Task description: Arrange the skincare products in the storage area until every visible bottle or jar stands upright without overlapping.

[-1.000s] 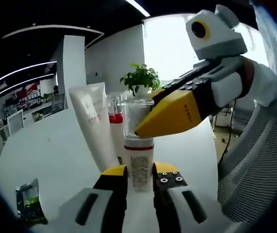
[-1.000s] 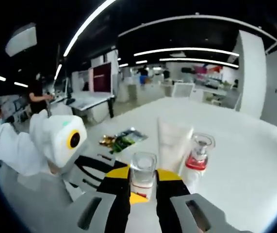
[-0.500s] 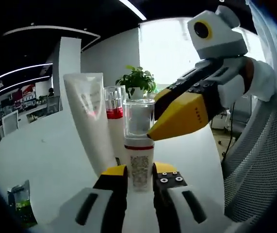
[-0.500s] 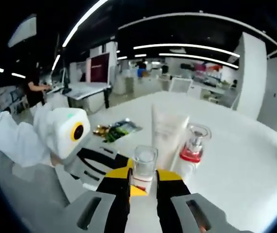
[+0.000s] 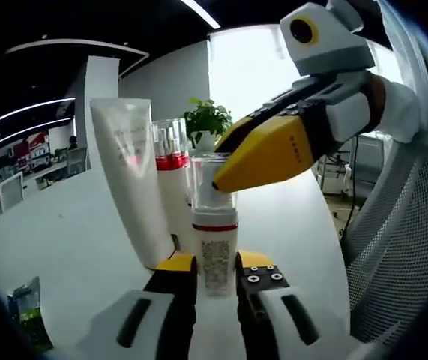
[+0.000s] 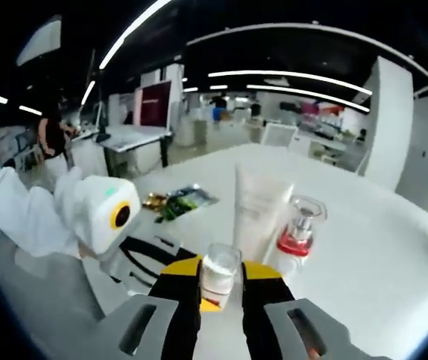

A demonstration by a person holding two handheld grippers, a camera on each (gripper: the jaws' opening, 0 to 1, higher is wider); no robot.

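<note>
Right gripper (image 6: 219,289) has sunk around the bottle's clear cap (image 6: 219,271).

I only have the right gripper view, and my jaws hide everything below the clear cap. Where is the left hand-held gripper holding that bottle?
Observer: The left hand-held gripper clamps the white plastic bottle on its printed label, below the red band. The bottle looks upright.
Operator: Is anything off the table on my side?
Observer: In the left gripper view, a grey mesh chair sits past the table edge, below your right hand-held gripper.
Operator: How high am I on the cap?
Observer: Your yellow jaw tip meets the clear plastic cap about halfway up.
</note>
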